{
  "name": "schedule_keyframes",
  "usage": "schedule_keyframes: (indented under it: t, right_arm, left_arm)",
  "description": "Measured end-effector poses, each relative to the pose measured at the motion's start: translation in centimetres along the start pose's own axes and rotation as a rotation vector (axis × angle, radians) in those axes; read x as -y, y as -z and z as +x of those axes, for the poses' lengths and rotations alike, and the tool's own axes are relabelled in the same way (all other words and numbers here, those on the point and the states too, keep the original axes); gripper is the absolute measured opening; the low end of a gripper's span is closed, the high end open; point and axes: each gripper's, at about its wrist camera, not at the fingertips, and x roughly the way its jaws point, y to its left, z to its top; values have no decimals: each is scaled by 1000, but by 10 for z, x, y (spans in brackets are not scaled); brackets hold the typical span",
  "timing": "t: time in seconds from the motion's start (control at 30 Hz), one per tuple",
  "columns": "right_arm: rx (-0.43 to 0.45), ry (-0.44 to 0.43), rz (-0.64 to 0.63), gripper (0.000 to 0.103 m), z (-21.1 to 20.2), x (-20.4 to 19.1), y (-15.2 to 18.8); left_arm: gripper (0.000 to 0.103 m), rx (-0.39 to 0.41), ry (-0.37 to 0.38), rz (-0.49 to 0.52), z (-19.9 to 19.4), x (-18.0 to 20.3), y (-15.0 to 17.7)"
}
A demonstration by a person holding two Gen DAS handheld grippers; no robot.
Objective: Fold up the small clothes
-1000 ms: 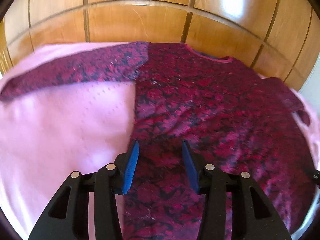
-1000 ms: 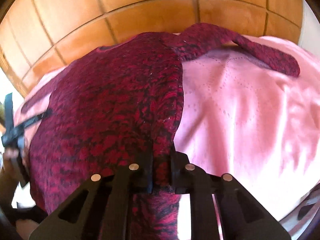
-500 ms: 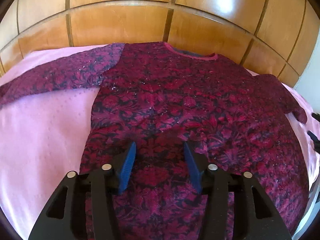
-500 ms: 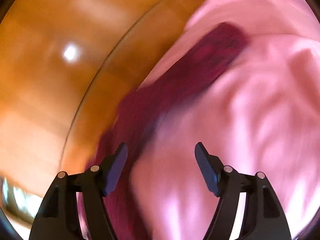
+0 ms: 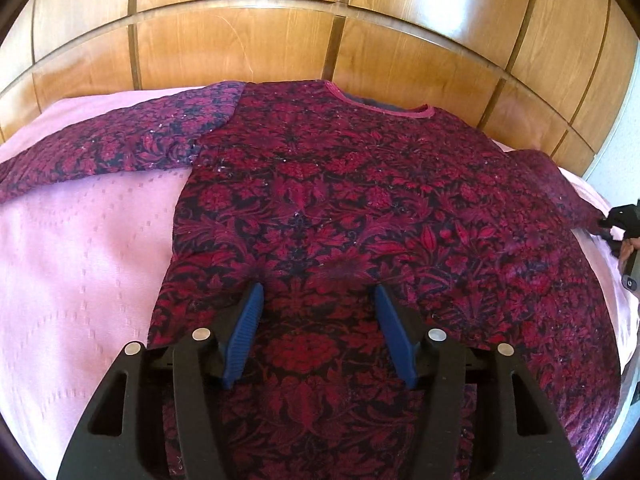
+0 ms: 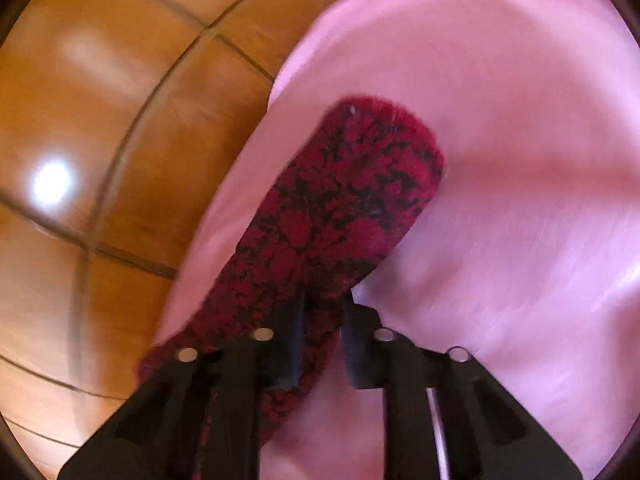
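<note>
While left gripper [image 5: 318, 320] gapes; right gripper [image 6: 322, 328] pinches sleeve [image 6: 348, 200] edge

The left tool [image 5: 318, 300] points steeply downward, its two blue-padded fingers [image 5: 246, 332] standing well apart with nothing pinched between them; its jaws have just been opening. The right tool [image 6: 322, 320] also tilts steeply down, and its jaws have just been closing, now drawn near together on the sleeve [image 6: 340, 200] of the sweater, whose cloth lies between the dark fingers [image 6: 290, 340]. In the left wrist view the right tool shows at the far right edge, with a bit of the person's hand [image 5: 626, 250] behind it.
</note>
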Motion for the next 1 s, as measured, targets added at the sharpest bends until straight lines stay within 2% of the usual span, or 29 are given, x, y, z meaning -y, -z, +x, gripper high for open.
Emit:
schedule_keyframes:
  t: [0.1, 0.17, 0.23, 0.33, 0.4, 0.47, 0.5, 0.6, 0.63, 0.7, 0.8, 0.83, 0.93, 1.0]
  right_arm:
    - [112, 139, -163, 9, -25, -10, -5]
    - [117, 270, -216, 9, -21, 0, -2]
    - [77, 314, -223, 9, -9, 20, 1]
    - [100, 345, -256, 10, -6, 14, 15]
    - [92, 310, -231, 15, -9, 12, 16]
    - [104, 263, -206, 52, -25, 7, 21]
    - [110, 238, -208, 54, -33, 3, 25]
    - [89, 158, -290, 55, -56, -18, 43]
    - [56, 94, -316, 54, -64, -26, 55]
    - [-33, -50, -399, 53, -77, -45, 89]
    - [-174, -190, -512, 45, -85, -68, 140]
    - [-241, -242, -555, 40, -87, -78, 168]
    - [-348, -311, -644, 38, -91, -93, 223]
    - [-382, -298, -707, 38, -93, -98, 252]
  left_arm:
    - [57, 1, -2, -1, 0, -1, 0]
    - [57, 1, -2, -1, 0, 0, 0]
    - [57, 2, 1, -3, 0, -1, 0]
    - [57, 2, 2, -4, 0, -2, 0]
    - [58, -7, 11, -5, -1, -4, -1]
    - [58, -8, 22, -21, -5, -7, -2]
    - [58, -9, 25, -25, -8, -8, -3]
    - [58, -9, 27, -50, -20, -13, -4]
    - [58, 9, 20, -59, -29, -16, -3]
    - [58, 52, -17, -70, -46, -24, -2]
    - [58, 73, -38, -92, -68, -46, 4]
    - [58, 66, -40, -93, -72, -51, 6]
    - [58, 31, -57, -108, -86, -75, 24]
    - [58, -4, -31, -124, -90, -84, 35]
